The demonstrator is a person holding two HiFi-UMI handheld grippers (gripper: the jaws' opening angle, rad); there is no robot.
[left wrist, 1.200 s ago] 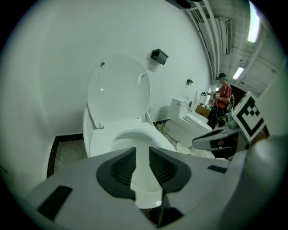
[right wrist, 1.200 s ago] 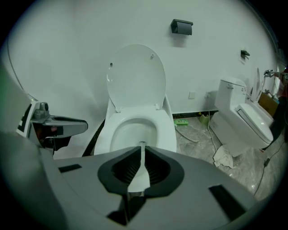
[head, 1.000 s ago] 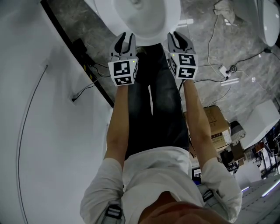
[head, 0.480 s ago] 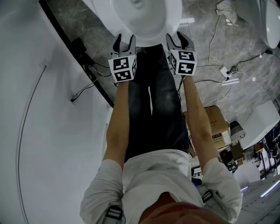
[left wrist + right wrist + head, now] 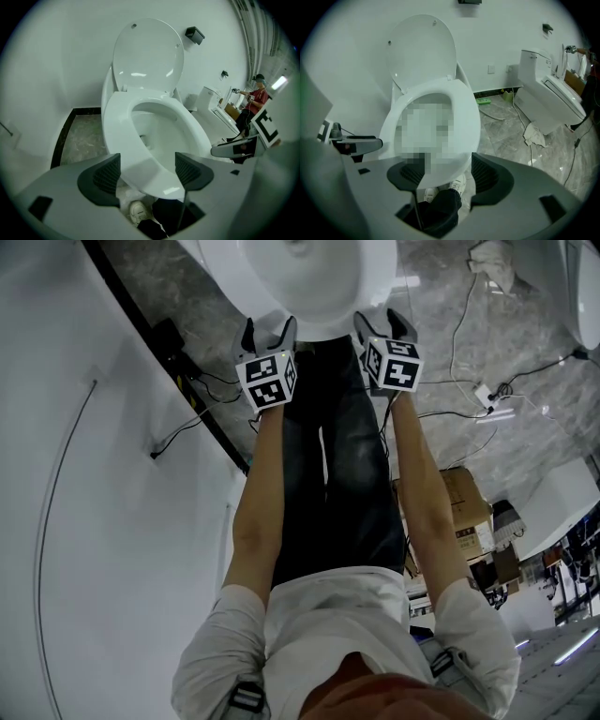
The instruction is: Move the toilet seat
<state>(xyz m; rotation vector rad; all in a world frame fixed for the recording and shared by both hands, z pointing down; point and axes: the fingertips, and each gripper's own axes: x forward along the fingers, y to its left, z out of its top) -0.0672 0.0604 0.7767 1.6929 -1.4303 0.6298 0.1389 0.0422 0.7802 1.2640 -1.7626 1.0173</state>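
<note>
White plastic, the toilet seat (image 5: 154, 159) lay lowered over the bowl (image 5: 157, 124), its front edge toward the person, while the lid (image 5: 147, 51) stood upright against the wall behind it. The left gripper (image 5: 148, 171) had the seat's front rim between its jaws. The jaws had just been opening and stood spread, their ribbed pads (image 5: 107, 174) off the plastic. The right gripper (image 5: 446, 172) straddled the same front rim further to the right, its jaws likewise just opened and spread clear of the seat.

From the head view both grippers (image 5: 267, 334) (image 5: 382, 326) pointed down at the front rim, each carrying a cube (image 5: 269, 379) printed with black-and-white square markers. White shoes (image 5: 459, 185) and dark trousers (image 5: 328, 446) showed below the rim.

Grey marble floor (image 5: 506, 126) held loose cables (image 5: 459, 306) and a crumpled cloth (image 5: 533, 136). A second toilet (image 5: 551, 98) stood toward the right edge of the floor. The cardboard box (image 5: 459, 502) carried print too small to read.
</note>
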